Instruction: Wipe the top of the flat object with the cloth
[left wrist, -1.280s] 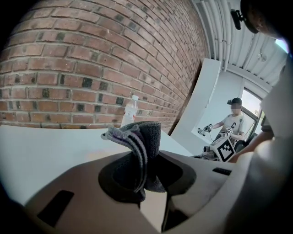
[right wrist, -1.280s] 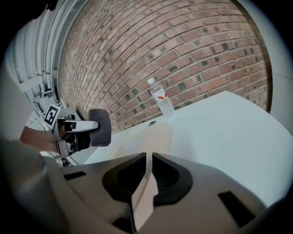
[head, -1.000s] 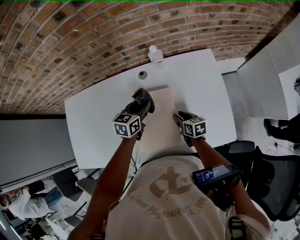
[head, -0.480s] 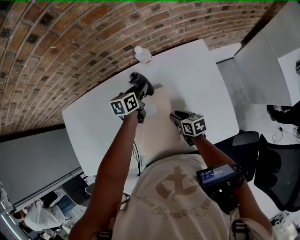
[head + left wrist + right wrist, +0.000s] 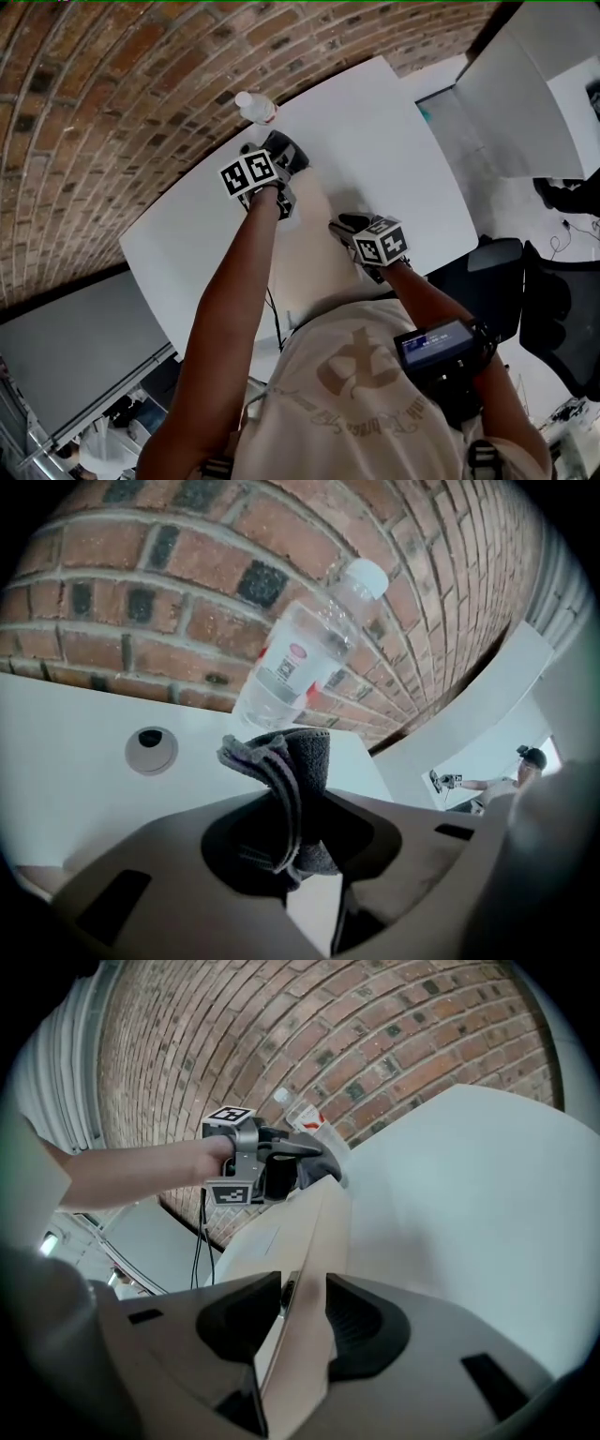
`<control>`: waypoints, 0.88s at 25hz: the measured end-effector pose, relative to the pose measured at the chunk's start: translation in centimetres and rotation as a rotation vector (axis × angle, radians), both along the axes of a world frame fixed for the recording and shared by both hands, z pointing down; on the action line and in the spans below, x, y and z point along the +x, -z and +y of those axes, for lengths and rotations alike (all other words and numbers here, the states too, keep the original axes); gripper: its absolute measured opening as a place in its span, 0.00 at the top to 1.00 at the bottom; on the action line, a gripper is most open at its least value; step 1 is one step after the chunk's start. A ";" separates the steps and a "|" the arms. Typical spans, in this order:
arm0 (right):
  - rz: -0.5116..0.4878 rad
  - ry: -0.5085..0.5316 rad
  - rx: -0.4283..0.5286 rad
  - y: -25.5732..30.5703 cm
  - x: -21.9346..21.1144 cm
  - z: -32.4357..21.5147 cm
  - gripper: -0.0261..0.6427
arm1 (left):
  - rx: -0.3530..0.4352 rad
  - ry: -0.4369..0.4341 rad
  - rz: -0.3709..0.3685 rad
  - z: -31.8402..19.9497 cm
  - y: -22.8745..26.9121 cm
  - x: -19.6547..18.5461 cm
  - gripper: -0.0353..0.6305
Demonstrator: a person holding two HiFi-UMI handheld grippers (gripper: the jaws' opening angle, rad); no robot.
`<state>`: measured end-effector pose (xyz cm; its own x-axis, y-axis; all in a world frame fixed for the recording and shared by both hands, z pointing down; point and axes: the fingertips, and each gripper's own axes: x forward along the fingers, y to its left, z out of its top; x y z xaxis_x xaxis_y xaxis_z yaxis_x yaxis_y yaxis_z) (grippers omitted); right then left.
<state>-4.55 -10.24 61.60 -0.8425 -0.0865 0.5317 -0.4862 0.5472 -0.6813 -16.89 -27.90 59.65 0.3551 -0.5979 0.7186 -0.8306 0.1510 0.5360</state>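
Could tip the bottle (image 5: 300, 658) standing near the far end of the flat board (image 5: 314, 242) with the cloth (image 5: 300, 761) pinched in left claw (image 5: 300, 844), or skid the board on the bench (image 5: 394, 141) out of right claw (image 5: 302, 1312) clamped on its near edge.

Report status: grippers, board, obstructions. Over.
Left gripper shut on grey cloth, at flat board far end. Right gripper clamped on board's near edge. Water bottle stands just beyond the cloth, close to the wiping path.
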 end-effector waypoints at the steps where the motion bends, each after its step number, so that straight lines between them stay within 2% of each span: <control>1: 0.001 0.001 0.001 0.0 0.0 0.0 0.72 | -0.020 -0.028 -0.009 -0.2 -0.4 0.4 0.79; 6: 0.004 0.008 0.005 -0.1 0.1 0.0 0.72 | -0.122 -0.138 -0.043 -0.3 -1.6 1.5 0.79; 11: 0.040 0.034 0.024 -0.3 0.3 0.2 0.72 | -0.207 -0.258 -0.178 1.4 -3.0 0.2 0.79; 16: 0.074 0.051 0.038 -0.4 0.3 0.2 0.71 | -0.227 -0.342 -0.215 2.5 -3.1 -0.9 0.79; 22: 0.080 0.047 0.039 -0.4 0.5 0.2 0.71 | -0.245 -0.372 -0.251 4.0 -2.8 -2.8 0.79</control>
<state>-4.07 -10.09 61.95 -0.8011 -0.0699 0.5944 -0.5114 0.5960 -0.6191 -19.72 -23.94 62.41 0.3103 -0.2669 0.9124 -0.9506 -0.0827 0.2991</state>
